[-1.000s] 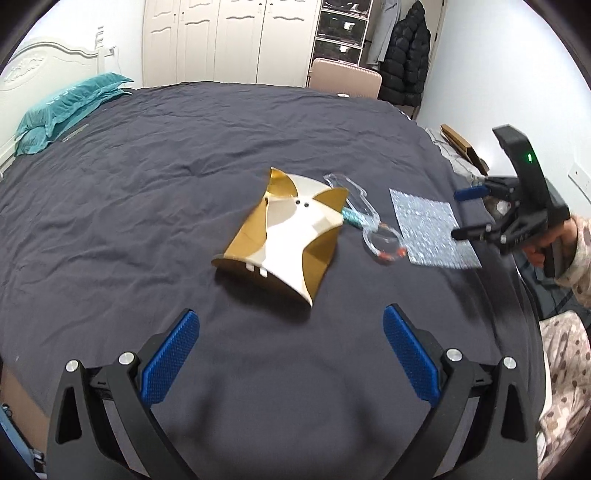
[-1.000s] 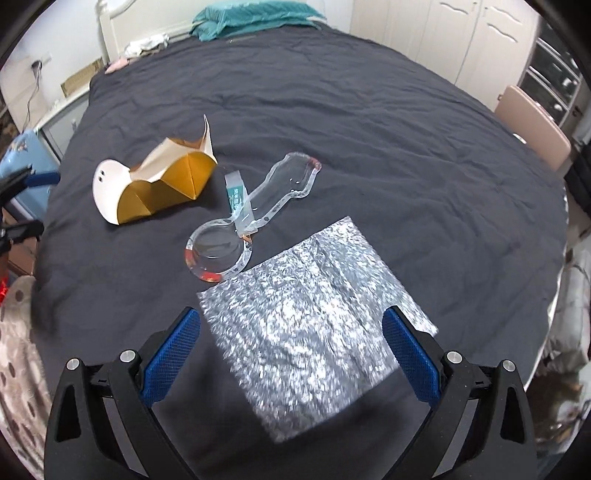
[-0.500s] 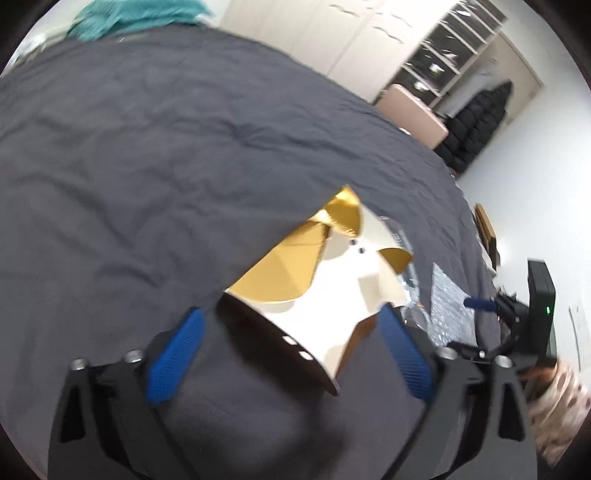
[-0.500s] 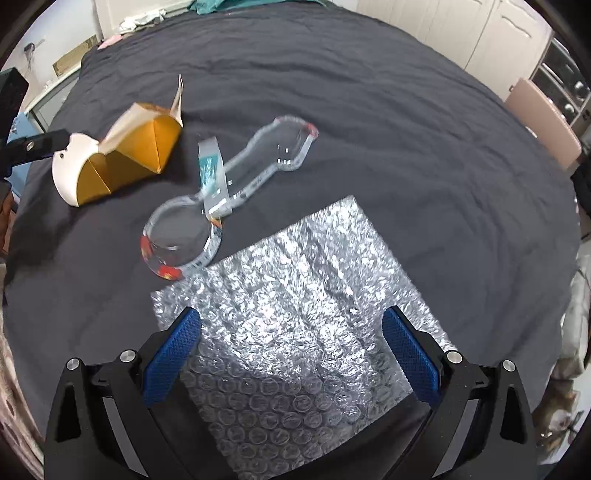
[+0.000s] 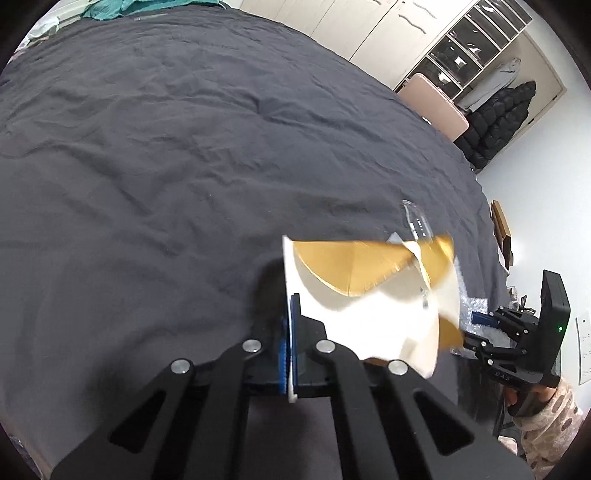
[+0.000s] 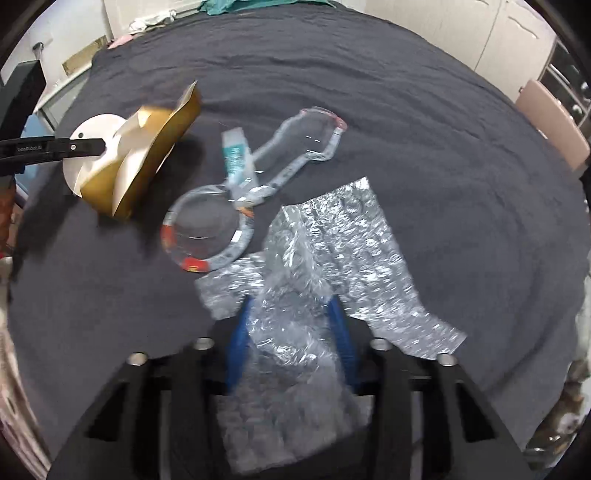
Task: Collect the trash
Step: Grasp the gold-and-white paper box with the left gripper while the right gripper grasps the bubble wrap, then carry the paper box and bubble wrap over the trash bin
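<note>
At the bottom of the left wrist view we see the left gripper (image 5: 290,343) pinched tight on the thin white edge of the folded card box (image 5: 373,295), its 2 ribbed blue pads (image 5: 282,354) pressed against the stiff card. The box is matte white outside and glossy gold inside, with curved flaps fanning toward the right of the frame. Half a second ago these fingers stood wide apart around it; now they are together on it.

At the bottom of the right wrist view, the right gripper (image 6: 291,332) is clamped on a bunched fold of bubble wrap (image 6: 332,251), a silvery, pebbled sheet that crumples upward between the blue pads (image 6: 236,343) where it lay flat before. The rest of the sheet spreads over the dark grey bedspread (image 6: 406,110) toward the right of the frame.

Just beyond it, mid-frame, lies a clear plastic blister shell (image 6: 258,188) shaped like a ring with a long handle, with a teal-and-white paper label (image 6: 236,155) across it; the left view shows only its tip (image 5: 415,221) behind the box. The right view catches the box (image 6: 129,166) in the upper left. The left view alone shows the white wardrobe (image 5: 369,26) and black puffer coat (image 5: 502,122) at the upper right.
</note>
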